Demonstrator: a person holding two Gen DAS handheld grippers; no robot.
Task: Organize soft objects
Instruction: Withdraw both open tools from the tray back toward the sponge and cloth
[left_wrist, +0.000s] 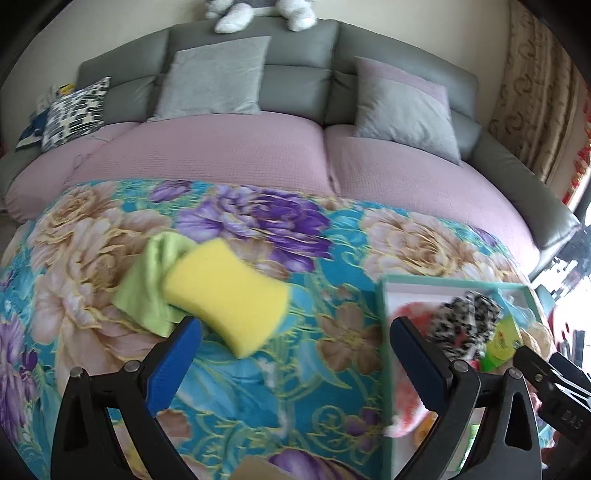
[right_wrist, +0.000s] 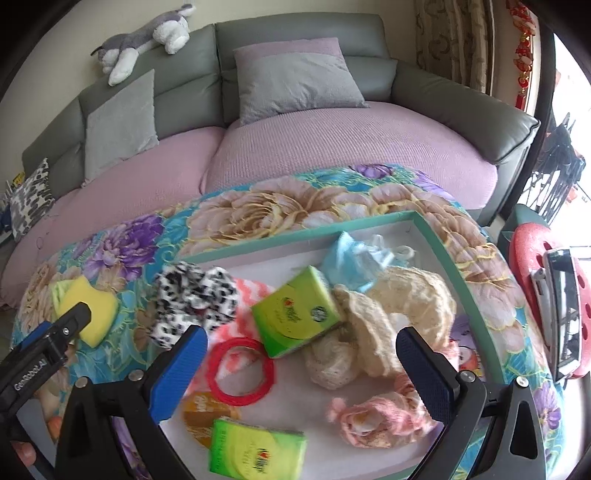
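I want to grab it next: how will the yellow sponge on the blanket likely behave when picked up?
The yellow sponge looks like thick foam, so probably light and squashy. Its pinched waist should suit the fingers. It overlaps the green cloth, which may drag along.

Soft daylight fills both views, entering from the window side at the right edge, where the panes blow out to white. The grey padded sofa (left_wrist: 295, 66) and its mauve seat cover are evenly lit, with only faint shadows under the cushions. Fisheye bending curves the sofa back and rounds the floral blanket's (left_wrist: 258, 229) edges; black vignette fills the corners. Motion blur smears the yellow foam sponge (left_wrist: 225, 291) in the left view and the spotted black-and-white plush fabric (right_wrist: 194, 299) in the right
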